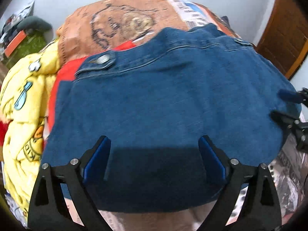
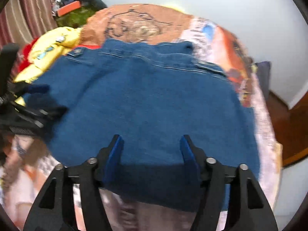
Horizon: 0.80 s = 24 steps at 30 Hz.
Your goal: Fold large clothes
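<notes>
A blue denim jacket lies spread flat on the bed, its waistband with a metal button at the far edge. It also fills the right wrist view. My left gripper is open and empty above the jacket's near part. My right gripper is open and empty above the near edge. Each gripper shows in the other's view: the right gripper at the jacket's right side, the left gripper at its left side.
A printed orange bedspread covers the bed. A yellow printed garment and a red one lie at the left. A wooden door stands at the right. Clutter sits at the far left by a striped curtain.
</notes>
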Each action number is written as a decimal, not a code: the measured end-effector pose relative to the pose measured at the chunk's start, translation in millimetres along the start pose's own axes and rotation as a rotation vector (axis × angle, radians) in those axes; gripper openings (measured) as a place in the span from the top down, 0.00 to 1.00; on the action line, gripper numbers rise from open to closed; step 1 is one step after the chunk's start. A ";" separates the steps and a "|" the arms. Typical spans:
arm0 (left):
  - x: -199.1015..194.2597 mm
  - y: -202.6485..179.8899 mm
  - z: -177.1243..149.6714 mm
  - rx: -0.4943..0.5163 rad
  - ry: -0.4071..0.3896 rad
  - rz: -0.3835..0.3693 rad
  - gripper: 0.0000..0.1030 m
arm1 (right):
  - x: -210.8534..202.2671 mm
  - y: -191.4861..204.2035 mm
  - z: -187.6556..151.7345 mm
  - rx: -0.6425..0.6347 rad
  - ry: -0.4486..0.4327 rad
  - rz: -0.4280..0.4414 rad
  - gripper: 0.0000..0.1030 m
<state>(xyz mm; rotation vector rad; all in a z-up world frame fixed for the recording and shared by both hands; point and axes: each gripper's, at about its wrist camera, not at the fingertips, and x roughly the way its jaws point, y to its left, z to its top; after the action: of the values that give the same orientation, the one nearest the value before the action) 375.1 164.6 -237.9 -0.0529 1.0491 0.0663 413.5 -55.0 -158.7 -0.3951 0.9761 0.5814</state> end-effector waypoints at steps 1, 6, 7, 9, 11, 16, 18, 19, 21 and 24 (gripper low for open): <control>-0.2 8.8 -1.8 -0.023 0.000 -0.003 0.05 | -1.2 -5.8 -3.2 0.015 -0.007 -0.006 0.31; -9.1 57.3 -15.2 -0.136 -0.011 0.068 0.05 | -12.3 -38.7 -15.8 0.119 0.000 -0.040 0.29; -9.8 63.7 -18.3 -0.150 -0.010 0.082 0.05 | -13.7 -44.0 -18.9 0.133 0.004 -0.051 0.29; -11.9 82.4 -29.1 -0.208 -0.005 0.099 0.05 | -17.3 -55.4 -24.8 0.159 -0.002 -0.031 0.29; -14.2 98.0 -42.4 -0.270 -0.002 0.096 0.05 | -21.6 -63.5 -30.0 0.191 -0.011 -0.015 0.29; -18.4 132.6 -68.5 -0.441 -0.003 0.014 0.03 | -27.8 -75.4 -39.1 0.231 -0.012 -0.078 0.27; -20.6 139.6 -75.5 -0.468 -0.008 0.022 0.04 | -28.7 -82.3 -44.7 0.273 -0.016 -0.051 0.26; -21.9 140.9 -78.2 -0.476 -0.009 0.038 0.03 | -28.5 -86.3 -46.8 0.300 -0.012 -0.038 0.26; -25.9 144.7 -84.6 -0.488 -0.012 0.085 0.04 | -29.4 -92.3 -49.7 0.346 -0.011 -0.016 0.26; -29.3 154.0 -92.3 -0.506 -0.002 0.113 0.04 | -32.9 -94.3 -51.0 0.358 -0.007 -0.029 0.26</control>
<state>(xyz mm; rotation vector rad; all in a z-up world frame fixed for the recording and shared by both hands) 268.4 310.3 -260.3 -0.4519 1.0122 0.4331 424.5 -166.4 -151.2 -0.0880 1.0427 0.3710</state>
